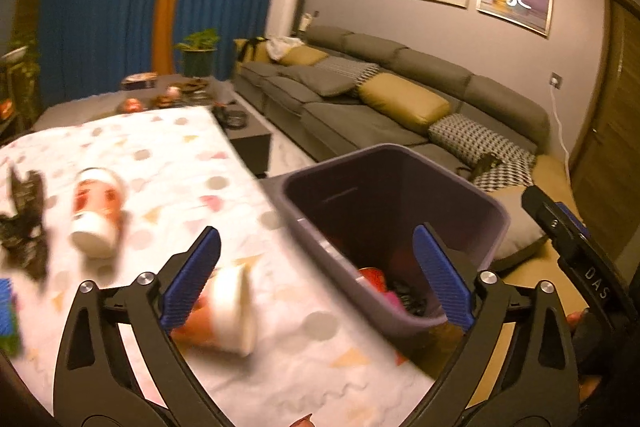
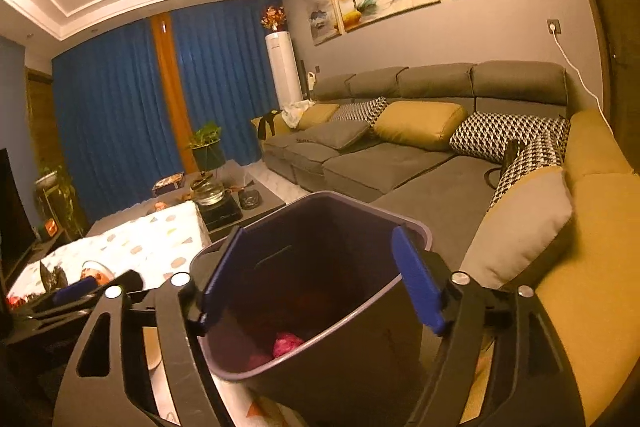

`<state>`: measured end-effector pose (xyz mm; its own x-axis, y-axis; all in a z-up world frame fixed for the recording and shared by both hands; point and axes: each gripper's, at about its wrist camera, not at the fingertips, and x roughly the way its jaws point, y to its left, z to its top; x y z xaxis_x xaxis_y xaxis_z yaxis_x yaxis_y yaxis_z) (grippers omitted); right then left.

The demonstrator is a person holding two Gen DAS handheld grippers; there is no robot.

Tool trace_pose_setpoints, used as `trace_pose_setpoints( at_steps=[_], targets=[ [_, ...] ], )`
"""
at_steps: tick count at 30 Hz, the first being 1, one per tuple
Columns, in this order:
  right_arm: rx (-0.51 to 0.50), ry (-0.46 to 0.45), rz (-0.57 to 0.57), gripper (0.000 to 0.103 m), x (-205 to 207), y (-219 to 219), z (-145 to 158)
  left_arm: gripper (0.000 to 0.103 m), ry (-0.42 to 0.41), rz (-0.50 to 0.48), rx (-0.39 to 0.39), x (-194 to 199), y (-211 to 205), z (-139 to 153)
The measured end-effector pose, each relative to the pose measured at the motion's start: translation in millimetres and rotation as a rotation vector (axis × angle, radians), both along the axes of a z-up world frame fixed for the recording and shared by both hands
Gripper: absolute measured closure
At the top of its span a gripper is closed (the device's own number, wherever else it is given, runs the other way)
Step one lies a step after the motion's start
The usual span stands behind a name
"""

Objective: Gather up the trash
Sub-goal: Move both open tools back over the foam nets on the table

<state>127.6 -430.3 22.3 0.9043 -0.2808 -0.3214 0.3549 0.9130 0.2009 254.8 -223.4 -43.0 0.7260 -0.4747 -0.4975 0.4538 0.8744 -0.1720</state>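
A dark purple trash bin [image 1: 400, 203] stands at the right edge of the patterned table and holds some trash, including a pink piece [image 2: 286, 343]. My left gripper [image 1: 316, 275] is open above the table edge; a paper cup [image 1: 224, 311] lies on its side just past the left finger. A second paper cup [image 1: 96, 213] and a dark crumpled wrapper [image 1: 26, 223] lie further left. My right gripper [image 2: 316, 279] is open and empty over the bin [image 2: 320, 227], a finger at each side of its rim.
The table has a white cloth with coloured shapes [image 1: 168, 163]. A grey sofa with yellow and checked cushions [image 2: 420, 147] runs along the right. A dark coffee table with a tea set [image 2: 224, 199] stands beyond.
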Motion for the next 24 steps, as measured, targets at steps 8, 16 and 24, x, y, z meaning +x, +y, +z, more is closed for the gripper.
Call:
trace_pose_setpoints(
  at_steps=[8,16,24],
  targets=[
    [-0.024,-0.004,0.06,0.017,-16.3,35.2,1.9,0.006,-0.022,0.18,0.009,-32.1,68.7,7.9],
    [-0.025,0.01,0.147,0.016,-24.6,80.8,2.3,0.006,0.003,0.361,0.017,-55.5,150.2,6.7],
    [-0.045,0.011,0.24,0.016,-26.8,133.1,3.6,0.006,0.014,0.465,-0.015,-80.4,214.9,5.7]
  ],
)
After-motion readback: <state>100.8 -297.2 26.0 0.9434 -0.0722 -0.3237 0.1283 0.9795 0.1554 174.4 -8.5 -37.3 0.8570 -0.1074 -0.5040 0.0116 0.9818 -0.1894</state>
